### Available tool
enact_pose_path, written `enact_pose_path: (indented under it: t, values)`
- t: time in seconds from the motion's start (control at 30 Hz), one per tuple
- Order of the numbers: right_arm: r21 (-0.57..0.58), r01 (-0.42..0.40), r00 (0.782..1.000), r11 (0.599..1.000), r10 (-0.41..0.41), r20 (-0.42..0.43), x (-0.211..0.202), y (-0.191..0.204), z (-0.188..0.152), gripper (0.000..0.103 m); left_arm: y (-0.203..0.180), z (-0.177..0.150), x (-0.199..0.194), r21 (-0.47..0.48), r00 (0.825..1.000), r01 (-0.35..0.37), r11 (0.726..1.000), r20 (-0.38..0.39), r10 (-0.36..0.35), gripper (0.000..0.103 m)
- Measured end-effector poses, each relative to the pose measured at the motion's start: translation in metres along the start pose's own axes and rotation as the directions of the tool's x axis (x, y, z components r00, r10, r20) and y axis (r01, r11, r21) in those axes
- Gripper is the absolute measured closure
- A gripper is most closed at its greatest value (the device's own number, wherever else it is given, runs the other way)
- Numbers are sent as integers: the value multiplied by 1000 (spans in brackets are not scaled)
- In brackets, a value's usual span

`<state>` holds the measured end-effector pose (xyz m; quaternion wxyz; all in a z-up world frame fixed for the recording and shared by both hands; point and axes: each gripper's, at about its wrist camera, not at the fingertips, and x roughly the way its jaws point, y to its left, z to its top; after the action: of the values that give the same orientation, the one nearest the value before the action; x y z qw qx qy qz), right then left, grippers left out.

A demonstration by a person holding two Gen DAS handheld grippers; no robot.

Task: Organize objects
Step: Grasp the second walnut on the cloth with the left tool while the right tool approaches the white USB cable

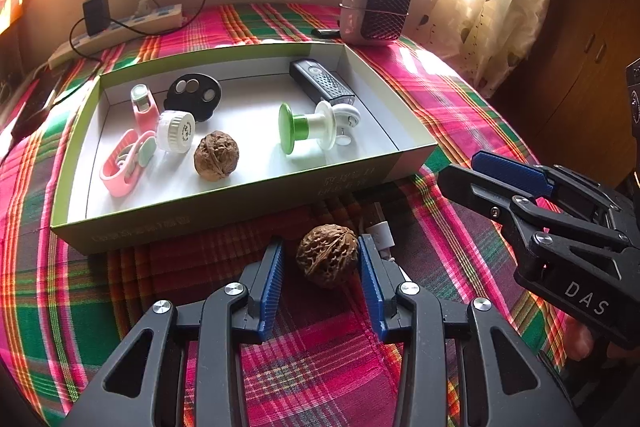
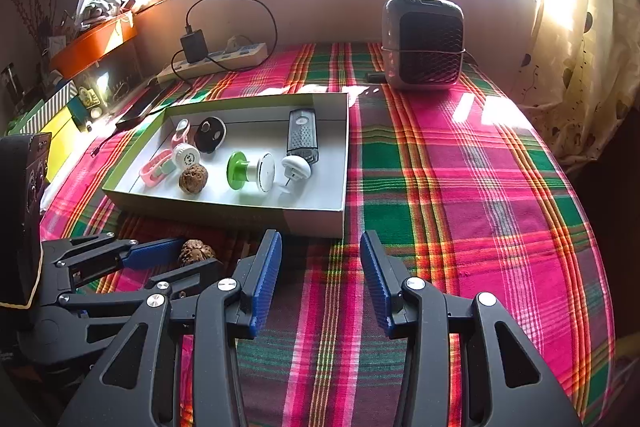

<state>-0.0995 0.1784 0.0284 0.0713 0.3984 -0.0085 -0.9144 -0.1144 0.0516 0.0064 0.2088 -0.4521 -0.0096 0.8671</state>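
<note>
A brown walnut [image 1: 327, 254] lies on the plaid cloth in front of a shallow green-edged box [image 1: 240, 207]. My left gripper [image 1: 322, 259] is open with its blue pads on either side of the walnut, a small gap on each side. The box holds a second walnut [image 1: 216, 161], a green and white spool [image 1: 298, 127], a white jar [image 1: 175, 131], a pink clip [image 1: 126, 169], a black disc [image 1: 194, 95] and a black remote [image 1: 320, 83]. My right gripper [image 2: 320, 267] is open and empty over the cloth, right of the left gripper [image 2: 160, 259].
A grey portable fan [image 2: 424, 43] stands at the back right. A power strip with a black charger [image 2: 212, 61] lies along the back wall. A white cable connector [image 1: 382, 235] lies beside the loose walnut. Boxes and clutter [image 2: 60, 107] sit at the left.
</note>
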Motion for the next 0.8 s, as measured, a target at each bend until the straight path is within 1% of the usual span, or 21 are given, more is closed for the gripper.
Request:
enact_pose_path:
  t: [0.03,0.1,0.4,0.63,0.8]
  values:
    - [-2,0,1000,1000,0,-3,1,1,0,61,1,0,0,-1,1000,1,1000,2,-1,69]
    - [-6,2,1000,1000,-2,-7,1,3,0,61,3,0,-1,-9,1000,-7,1000,5,7,75]
    - [-25,-1,1000,1000,1,-20,4,13,-3,61,18,-4,-8,-42,999,-40,998,18,41,75]
    - [-48,-38,998,998,35,-49,12,31,-10,61,36,-13,-18,-80,996,-80,994,29,83,75]
    - [-60,-49,997,997,45,-69,19,42,-14,61,46,-19,-25,-102,995,-91,991,35,95,75]
